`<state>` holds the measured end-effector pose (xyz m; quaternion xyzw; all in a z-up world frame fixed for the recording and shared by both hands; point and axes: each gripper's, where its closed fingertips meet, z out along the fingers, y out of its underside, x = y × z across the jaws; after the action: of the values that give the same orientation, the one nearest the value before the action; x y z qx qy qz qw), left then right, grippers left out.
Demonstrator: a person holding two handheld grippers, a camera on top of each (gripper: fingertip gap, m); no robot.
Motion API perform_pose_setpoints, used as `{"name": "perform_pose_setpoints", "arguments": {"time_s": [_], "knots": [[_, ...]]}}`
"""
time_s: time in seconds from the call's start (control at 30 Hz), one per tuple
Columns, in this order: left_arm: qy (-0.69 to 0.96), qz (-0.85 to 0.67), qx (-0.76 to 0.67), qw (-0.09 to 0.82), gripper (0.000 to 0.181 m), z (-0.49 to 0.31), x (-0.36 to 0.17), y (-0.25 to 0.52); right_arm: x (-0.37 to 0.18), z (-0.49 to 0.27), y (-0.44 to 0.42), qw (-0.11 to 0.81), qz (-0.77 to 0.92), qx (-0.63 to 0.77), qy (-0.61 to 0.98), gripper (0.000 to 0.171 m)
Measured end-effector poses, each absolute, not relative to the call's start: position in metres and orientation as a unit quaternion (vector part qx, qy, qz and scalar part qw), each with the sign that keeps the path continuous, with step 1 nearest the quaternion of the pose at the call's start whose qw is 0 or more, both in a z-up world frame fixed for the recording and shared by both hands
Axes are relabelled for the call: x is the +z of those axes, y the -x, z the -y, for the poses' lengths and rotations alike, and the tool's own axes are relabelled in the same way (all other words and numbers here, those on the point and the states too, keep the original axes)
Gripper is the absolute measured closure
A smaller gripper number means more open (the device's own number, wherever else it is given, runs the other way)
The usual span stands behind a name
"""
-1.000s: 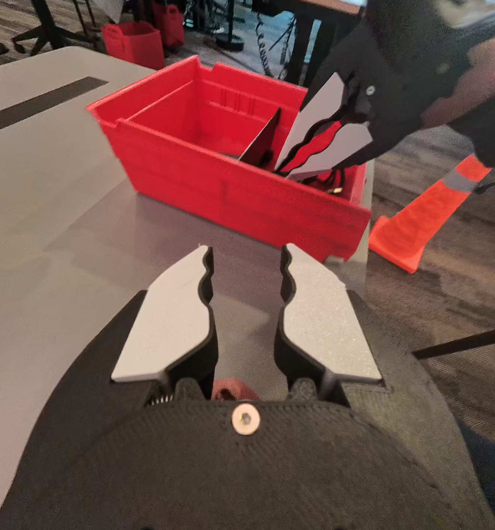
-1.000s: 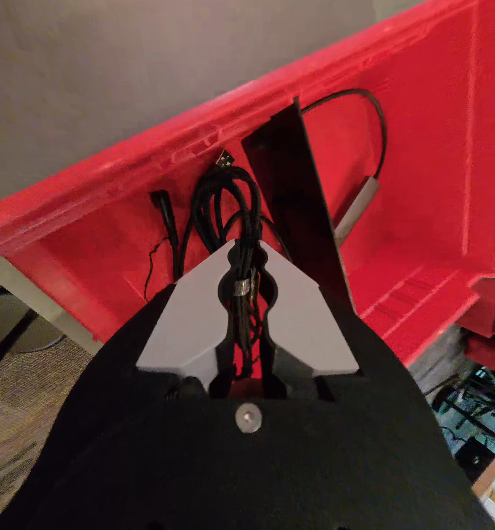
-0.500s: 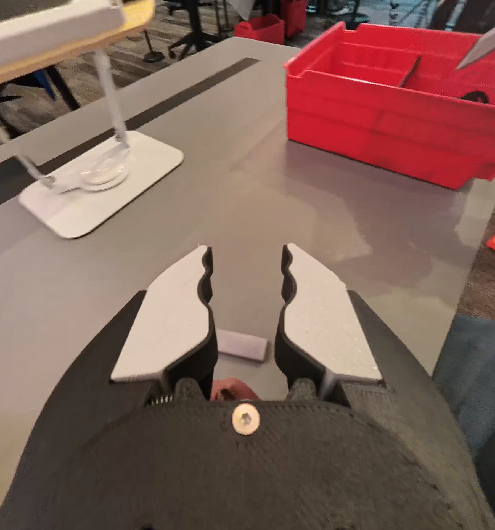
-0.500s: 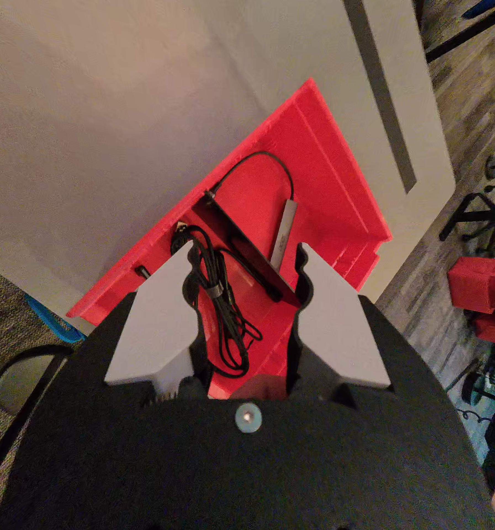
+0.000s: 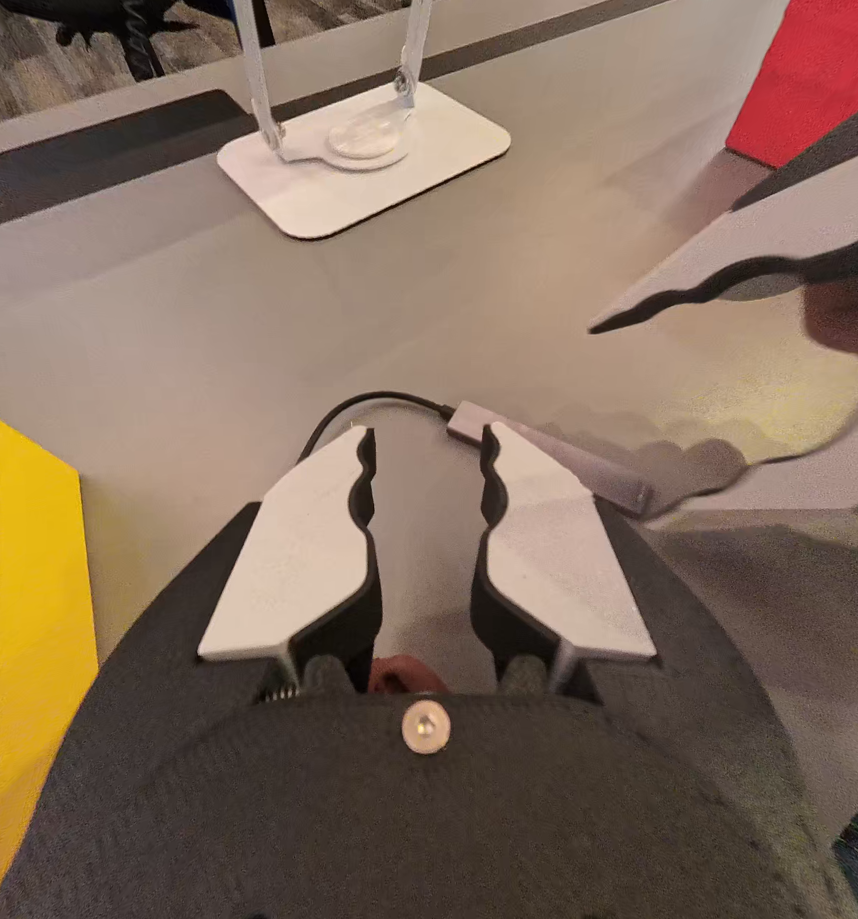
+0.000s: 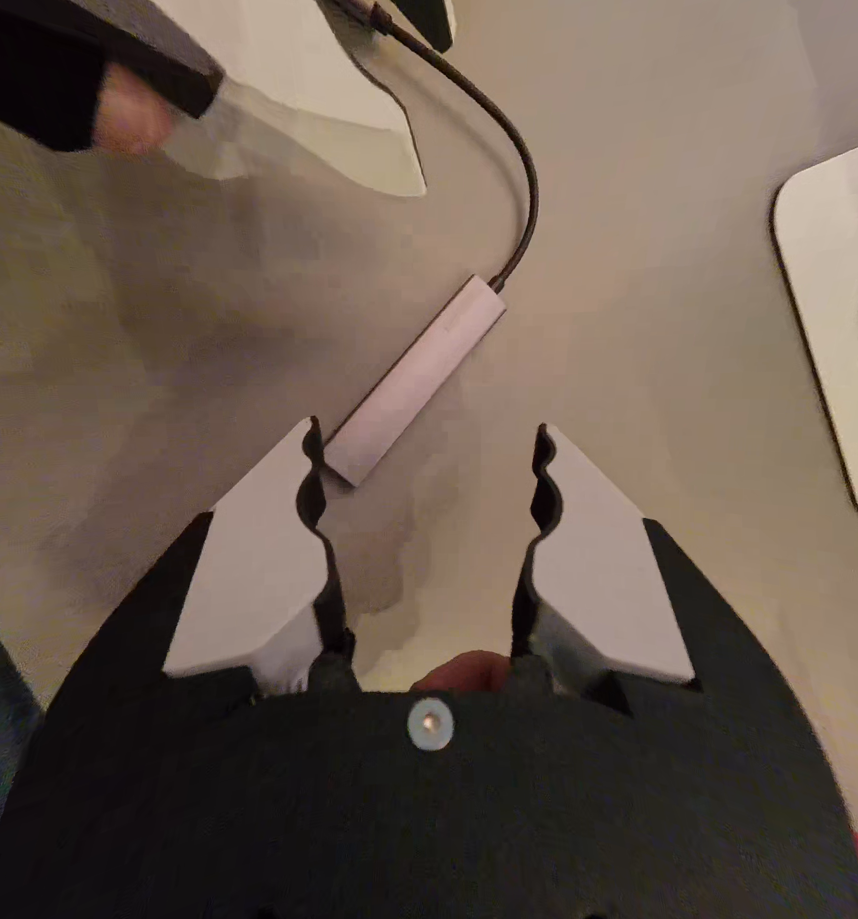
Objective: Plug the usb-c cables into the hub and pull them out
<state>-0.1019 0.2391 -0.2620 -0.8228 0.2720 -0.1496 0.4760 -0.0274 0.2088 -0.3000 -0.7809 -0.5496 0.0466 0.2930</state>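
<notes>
The hub [image 6: 417, 378] lies flat on the grey bench [image 6: 640, 149], a slim pale bar that looks light, rigid and smooth-sided, so it will likely skid if pushed rather than pinched. Its short dark cable [image 6: 521, 164] leaves one end and curves away; that lead looks springy and may swing the bar when tugged. In the right wrist view its long axis runs diagonally, cabled end far and right, free end near and left, just beside one fingertip of the right tool [image 6: 427, 427], which is spread wide and empty. The left tool [image 5: 427, 437] is narrower but also empty, over the cable's bend. Gripping across the short width, mid-length, seems safest.
</notes>
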Motion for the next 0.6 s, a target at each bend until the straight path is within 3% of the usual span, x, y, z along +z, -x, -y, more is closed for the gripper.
{"name": "perform_pose_setpoints", "arguments": {"time_s": [0.03, 0.07, 0.13, 0.3, 0.37, 0.57, 0.6], "knots": [[0.824, -0.269, -0.150, 0.475, 0.141, -0.239, -0.264, 0.104, -0.310, -0.213, 0.033, 0.287, 0.550, 0.036, 0.784, 0.100], [0.825, -0.266, -0.153, 0.475, 0.141, -0.239, -0.266, 0.106, -0.315, -0.214, 0.041, 0.286, 0.546, 0.048, 0.786, 0.121], [0.824, -0.262, -0.163, 0.476, 0.141, -0.238, -0.267, 0.107, -0.317, -0.219, 0.046, 0.291, 0.542, 0.046, 0.787, 0.145], [0.818, -0.253, -0.184, 0.482, 0.142, -0.240, -0.267, 0.106, -0.317, -0.225, 0.041, 0.298, 0.542, 0.050, 0.784, 0.152], [0.813, -0.253, -0.186, 0.490, 0.142, -0.240, -0.264, 0.105, -0.310, -0.231, 0.035, 0.316, 0.533, 0.066, 0.782, 0.171], [0.805, -0.247, -0.193, 0.503, 0.143, -0.240, -0.257, 0.107, -0.287, -0.251, 0.001, 0.327, 0.509, 0.062, 0.794, 0.171], [0.805, -0.250, -0.191, 0.504, 0.143, -0.240, -0.258, 0.106, -0.283, -0.252, 0.000, 0.326, 0.504, 0.068, 0.797, 0.158]]}}
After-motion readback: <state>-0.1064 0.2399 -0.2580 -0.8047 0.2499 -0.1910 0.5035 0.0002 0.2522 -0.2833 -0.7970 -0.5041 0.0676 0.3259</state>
